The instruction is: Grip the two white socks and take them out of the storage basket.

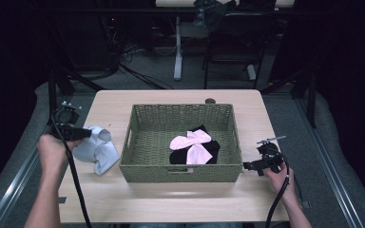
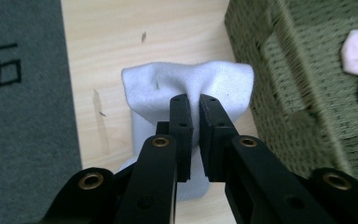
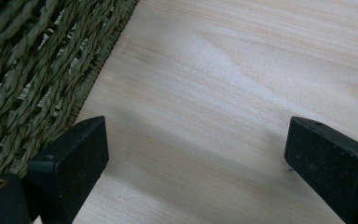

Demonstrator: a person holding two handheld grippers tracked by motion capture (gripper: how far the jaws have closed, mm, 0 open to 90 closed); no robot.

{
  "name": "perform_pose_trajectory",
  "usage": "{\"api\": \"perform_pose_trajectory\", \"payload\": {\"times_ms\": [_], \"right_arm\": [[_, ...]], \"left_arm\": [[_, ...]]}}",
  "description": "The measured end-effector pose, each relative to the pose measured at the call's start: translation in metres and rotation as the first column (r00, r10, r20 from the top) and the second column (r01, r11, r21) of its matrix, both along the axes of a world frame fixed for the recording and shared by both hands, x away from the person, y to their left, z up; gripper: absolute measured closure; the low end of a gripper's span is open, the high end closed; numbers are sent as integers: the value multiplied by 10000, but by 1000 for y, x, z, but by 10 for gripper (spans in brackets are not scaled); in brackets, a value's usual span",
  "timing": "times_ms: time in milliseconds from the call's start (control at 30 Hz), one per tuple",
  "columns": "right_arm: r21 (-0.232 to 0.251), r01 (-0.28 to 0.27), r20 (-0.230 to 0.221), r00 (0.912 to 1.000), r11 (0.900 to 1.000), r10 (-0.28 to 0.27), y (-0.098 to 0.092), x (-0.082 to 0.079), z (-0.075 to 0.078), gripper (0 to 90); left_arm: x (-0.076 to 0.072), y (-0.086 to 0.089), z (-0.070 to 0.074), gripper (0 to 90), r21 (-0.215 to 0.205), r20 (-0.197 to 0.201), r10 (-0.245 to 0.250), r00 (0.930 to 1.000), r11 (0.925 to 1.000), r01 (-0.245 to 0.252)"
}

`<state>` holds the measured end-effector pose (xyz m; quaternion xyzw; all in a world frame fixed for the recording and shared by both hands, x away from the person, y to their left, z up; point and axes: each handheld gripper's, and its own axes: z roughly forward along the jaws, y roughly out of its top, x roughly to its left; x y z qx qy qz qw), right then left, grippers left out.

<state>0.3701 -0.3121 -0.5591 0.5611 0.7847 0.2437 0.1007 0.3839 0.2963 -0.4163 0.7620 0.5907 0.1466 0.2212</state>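
Evidently the left gripper (image 2: pixel 195 105) pinches a pale blue sock (image 2: pixel 186 88) by a fold on the bench (image 1: pixel 180 199), beside the wicker basket (image 1: pixel 180 172) holding 2 pairs; the right gripper (image 3: pixel 196 154) waits spread, empty.

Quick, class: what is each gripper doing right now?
Left gripper: shut on the pale blue fabric sock beside the woven green basket.
Right gripper: open, holding nothing, over the wooden table.
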Motion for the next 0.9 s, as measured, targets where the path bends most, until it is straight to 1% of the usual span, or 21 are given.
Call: {"api": "perform_pose_trajectory", "payload": {"times_ms": [67, 167, 200, 233, 267, 333, 400, 433, 467, 533, 567, 600, 633, 667, 700, 733, 800, 900], "right_arm": [[4, -3, 6, 10000, 10000, 3, 0, 0, 0, 58], [-7, 11, 16, 10000, 10000, -11, 0, 0, 0, 58], [-1, -9, 14, 10000, 10000, 9, 1, 0, 0, 58], [-1, -7, 1, 10000, 10000, 7, 1, 0, 0, 58], [11, -13, 2, 10000, 10000, 13, 1, 0, -1, 59], [10, -2, -1, 10000, 10000, 2, 1, 0, -1, 58], [-8, -4, 5, 10000, 10000, 4, 1, 0, -1, 58], [-13, 1, -2, 10000, 10000, -1, 1, 0, -1, 58], [-12, 17, -19, 10000, 10000, -17, 1, 0, -1, 58], [-28, 67, -7, 10000, 10000, -67, 0, 0, -1, 58], [-26, 99, 30, 9999, 9999, -99, 0, 0, -1, 58], [-22, 94, 24, 10000, 10000, -94, 0, 0, -1, 58], [-17, 97, 28, 9999, 10000, -97, 0, -1, -1, 58], [-16, 93, 38, 9999, 10000, -93, 0, -1, -1, 58], [-3, 88, 38, 10000, 10000, -88, 0, -1, 0, 58], [-12, 81, 35, 10000, 10000, -81, 0, -1, 0, 58], [-24, 82, 29, 10000, 10000, -82, 0, -1, -1, 58], [-14, 83, 31, 10000, 10000, -83, 0, -1, 0, 58]], "left_arm": [[2, 0, -16, 849, 85, -284, 95, 9996, 9999, -92], [6, 1, -39, 845, -38, -651, 246, 9976, 9997, -249], [7, 2, -49, 844, -58, -816, 300, 9962, 9995, -305], [8, 2, -55, 841, -94, -948, 336, 9949, 9994, -347], [9, 2, -66, 838, -51, -1097, 364, 9933, 9993, -372], [11, 2, -80, 824, -38, -1264, 487, 9908, 9988, -495], [11, 4, -94, 780, -236, -1436, 462, 9886, 9985, -501], [11, 5, -97, 708, -293, -1423, 519, 9885, 9980, -567], [10, 6, -100, 645, -350, -1379, 623, 9885, 9971, -678], [5, 10, -100, 493, -569, -1278, 735, 9891, 9951, -813], [1, 11, -99, 400, -676, -1194, 758, 9899, 9941, -843], [-4, 12, -96, 339, -761, -1008, 805, 9916, 9932, -883], [-8, 13, -93, 266, -759, -948, 780, 9924, 9935, -854], [-11, 13, -91, 224, -715, -786, 799, 9937, 9938, -855], [-16, 14, -87, 189, -748, -730, 792, 9942, 9936, -846], [-21, 14, -84, 152, -703, -523, 868, 9949, 9934, -904], [-33, 15, -79, 123, -691, -266, 894, 9956, 9934, -911], [-50, 13, -76, 35, -530, 104, 985, 9951, 9938, -978]]}}
